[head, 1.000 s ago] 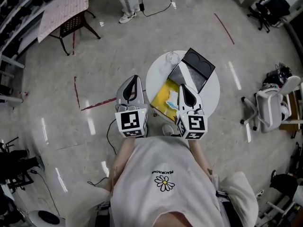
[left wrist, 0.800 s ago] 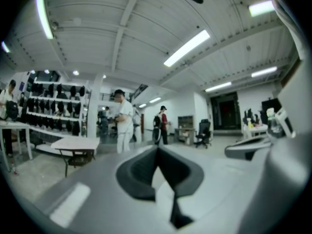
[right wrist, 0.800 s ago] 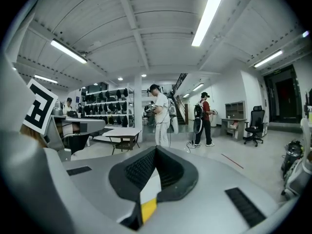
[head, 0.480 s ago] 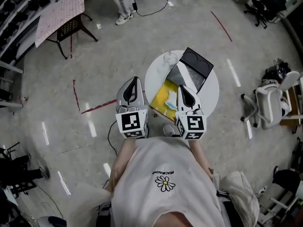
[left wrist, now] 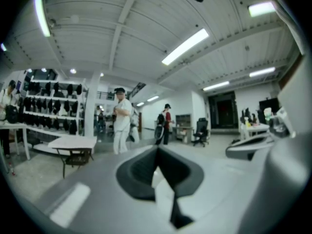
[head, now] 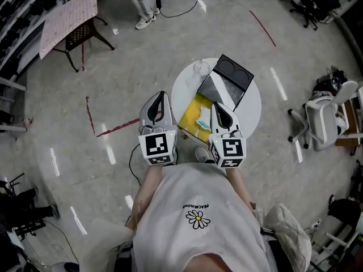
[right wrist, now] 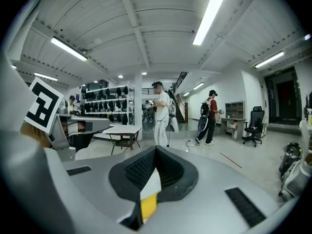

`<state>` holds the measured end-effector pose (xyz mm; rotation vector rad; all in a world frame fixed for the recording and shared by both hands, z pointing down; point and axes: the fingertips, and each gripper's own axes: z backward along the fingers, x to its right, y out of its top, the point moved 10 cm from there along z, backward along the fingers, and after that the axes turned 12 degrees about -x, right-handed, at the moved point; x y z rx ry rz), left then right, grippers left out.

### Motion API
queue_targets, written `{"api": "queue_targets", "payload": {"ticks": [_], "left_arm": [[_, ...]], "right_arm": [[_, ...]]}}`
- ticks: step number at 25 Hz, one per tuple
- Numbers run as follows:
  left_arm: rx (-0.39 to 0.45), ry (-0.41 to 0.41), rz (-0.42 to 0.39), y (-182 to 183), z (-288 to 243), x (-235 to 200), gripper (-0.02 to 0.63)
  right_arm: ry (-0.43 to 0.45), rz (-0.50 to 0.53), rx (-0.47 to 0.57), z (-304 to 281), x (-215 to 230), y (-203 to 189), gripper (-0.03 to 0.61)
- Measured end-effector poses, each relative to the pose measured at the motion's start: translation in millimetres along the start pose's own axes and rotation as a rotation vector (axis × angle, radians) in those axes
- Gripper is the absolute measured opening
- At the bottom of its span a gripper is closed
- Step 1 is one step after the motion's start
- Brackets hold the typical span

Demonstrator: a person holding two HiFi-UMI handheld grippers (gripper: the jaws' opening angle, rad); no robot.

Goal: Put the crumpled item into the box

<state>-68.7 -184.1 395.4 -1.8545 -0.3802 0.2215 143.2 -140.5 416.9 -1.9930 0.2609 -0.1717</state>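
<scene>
Only the head view looks down on the round white table (head: pixel 249 109). On it an open black box (head: pixel 233 75) sits at the far side and a yellow sheet (head: pixel 195 111) lies nearer. The pale crumpled item (head: pixel 202 122) lies on that sheet, outside the box, just beside the right gripper (head: pixel 217 106). The left gripper (head: pixel 161 95) hangs over bare floor, left of the table. Both gripper views look level across the room and show neither box nor crumpled item. In them, the left gripper (left wrist: pixel 157 147) and the right gripper (right wrist: pixel 156 149) each have jaws pressed together at the tips, pinching nothing; white and yellow show through the gap behind the right tips. A person in white (right wrist: pixel 161 113) and a folding table (right wrist: pixel 122 130) stand beyond; an office chair (head: pixel 323 123) sits at the right.
</scene>
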Motion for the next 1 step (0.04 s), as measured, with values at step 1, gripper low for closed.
{"api": "queue_targets", "payload": {"ticks": [1], "left_arm": [[0.0,0.0,-0.002,0.3,-0.5,0.2,0.002]], "right_arm": [[0.0,0.002,-0.001,0.2,0.0,0.0,-0.001]]}}
